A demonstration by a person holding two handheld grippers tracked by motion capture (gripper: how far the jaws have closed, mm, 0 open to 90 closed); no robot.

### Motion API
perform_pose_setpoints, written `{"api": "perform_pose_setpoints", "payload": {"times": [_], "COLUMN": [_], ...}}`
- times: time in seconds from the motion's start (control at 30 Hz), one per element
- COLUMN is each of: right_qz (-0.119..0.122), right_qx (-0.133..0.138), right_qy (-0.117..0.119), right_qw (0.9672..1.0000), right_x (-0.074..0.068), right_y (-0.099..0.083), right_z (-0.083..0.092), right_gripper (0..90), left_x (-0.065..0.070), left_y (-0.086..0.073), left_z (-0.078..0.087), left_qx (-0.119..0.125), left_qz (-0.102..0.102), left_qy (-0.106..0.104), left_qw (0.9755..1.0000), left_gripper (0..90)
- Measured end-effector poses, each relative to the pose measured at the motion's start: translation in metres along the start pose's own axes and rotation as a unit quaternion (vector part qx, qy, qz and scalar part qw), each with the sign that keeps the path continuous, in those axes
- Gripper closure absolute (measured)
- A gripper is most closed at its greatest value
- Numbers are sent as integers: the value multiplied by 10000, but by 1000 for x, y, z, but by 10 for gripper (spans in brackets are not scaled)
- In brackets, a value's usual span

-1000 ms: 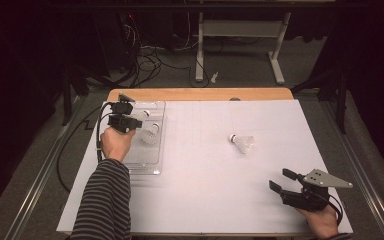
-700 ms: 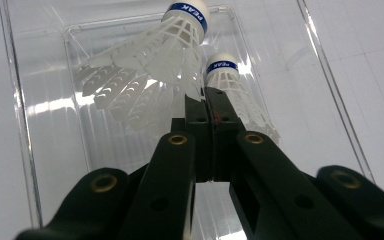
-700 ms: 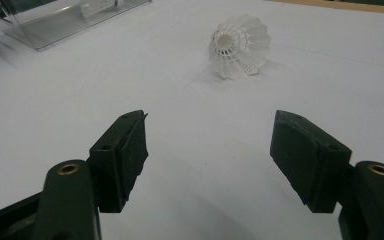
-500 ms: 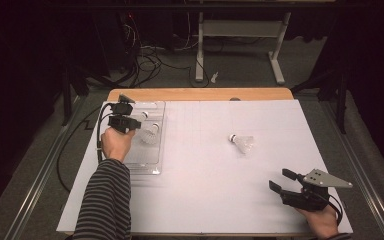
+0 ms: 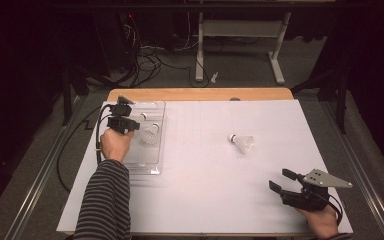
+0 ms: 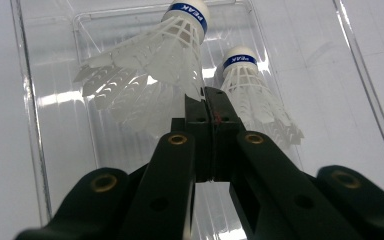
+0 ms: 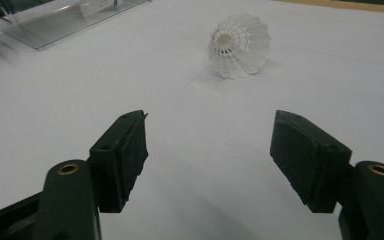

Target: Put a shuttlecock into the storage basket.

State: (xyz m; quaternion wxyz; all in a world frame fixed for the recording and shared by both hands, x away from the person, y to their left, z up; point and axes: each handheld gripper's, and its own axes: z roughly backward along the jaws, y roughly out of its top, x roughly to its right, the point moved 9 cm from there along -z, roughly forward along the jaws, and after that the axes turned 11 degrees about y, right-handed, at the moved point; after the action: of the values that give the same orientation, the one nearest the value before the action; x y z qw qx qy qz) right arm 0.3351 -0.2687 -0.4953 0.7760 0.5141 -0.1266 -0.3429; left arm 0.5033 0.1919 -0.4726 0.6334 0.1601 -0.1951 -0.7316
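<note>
1. Shuttlecocks are being gathered into a clear tray (image 5: 147, 159) at about nine o'clock on the worktop (image 5: 205, 200), as the high view shows. The left tool (image 5: 130, 125) hangs over the tray with a white shuttlecock (image 5: 151, 134) at its tip; a second cork (image 5: 143, 116) lies just beyond it. One loose shuttlecock (image 5: 242, 142) lies on the worktop near three o'clock, well apart from the tray. The right tool (image 5: 282, 181) rests at five o'clock.
2. Left gripper view: the left tool (image 6: 211, 107) is clenched on the skirt edge of the held shuttlecock (image 6: 150, 70), cork toward twelve o'clock, over the tray floor. Another shuttlecock (image 6: 255, 95) lies in the tray at about one o'clock.
3. Right gripper view: the right tool (image 7: 210, 150) is released, jaws wide and empty. The loose shuttlecock (image 7: 240, 45) lies at twelve o'clock, not reached.
4. Judged so: one in, one being placed, one left.
</note>
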Motion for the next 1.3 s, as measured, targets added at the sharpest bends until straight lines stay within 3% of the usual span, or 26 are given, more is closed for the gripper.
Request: {"api": "perform_pose_setpoints", "payload": {"times": [0.2, 0.37, 0.77, 1.3], "right_qz": [-4, -6, 4, -2], "right_qx": [11, 12, 6, 11], "right_qy": [-5, -8, -14, -19], "right_qw": [10000, 10000, 10000, 10000], "right_x": [0, 0, 0, 0], "right_y": [0, 0, 0, 0], "right_z": [0, 0, 0, 0], "right_gripper": [315, 315, 315, 315], "left_x": [0, 0, -4, 6], "left_y": [-1, -3, -8, -13], "left_z": [-3, -2, 9, 21], "left_qx": [-43, -45, 37, 101], "left_qz": [-14, -66, -50, -232], "left_qy": [19, 52, 36, -126], "left_qw": [10000, 10000, 10000, 9996], "left_gripper": [887, 785, 669, 587]}}
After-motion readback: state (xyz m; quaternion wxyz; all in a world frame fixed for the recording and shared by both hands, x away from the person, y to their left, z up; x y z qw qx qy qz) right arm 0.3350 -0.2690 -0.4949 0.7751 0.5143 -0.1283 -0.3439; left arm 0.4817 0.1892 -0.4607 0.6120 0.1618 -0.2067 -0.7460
